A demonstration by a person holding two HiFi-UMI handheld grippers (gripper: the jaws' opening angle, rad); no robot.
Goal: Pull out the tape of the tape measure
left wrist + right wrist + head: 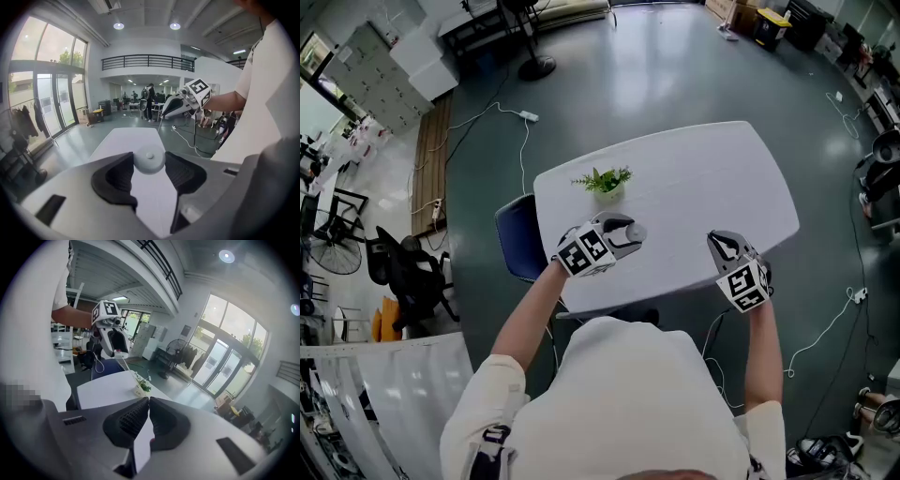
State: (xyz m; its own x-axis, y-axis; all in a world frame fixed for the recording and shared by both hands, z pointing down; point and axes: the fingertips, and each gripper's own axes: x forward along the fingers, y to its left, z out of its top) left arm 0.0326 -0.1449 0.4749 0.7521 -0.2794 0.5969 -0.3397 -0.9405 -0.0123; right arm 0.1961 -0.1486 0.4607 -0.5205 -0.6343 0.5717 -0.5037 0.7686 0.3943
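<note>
White tape measure (149, 160) clamped in left gripper (150, 165) jaws

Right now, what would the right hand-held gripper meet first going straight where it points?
Probably the white table top, just short of the small potted plant; depth is unclear.

Round pale grey tape measure (149, 159), small centre button, pinched between the left tongs (149, 168)
</note>
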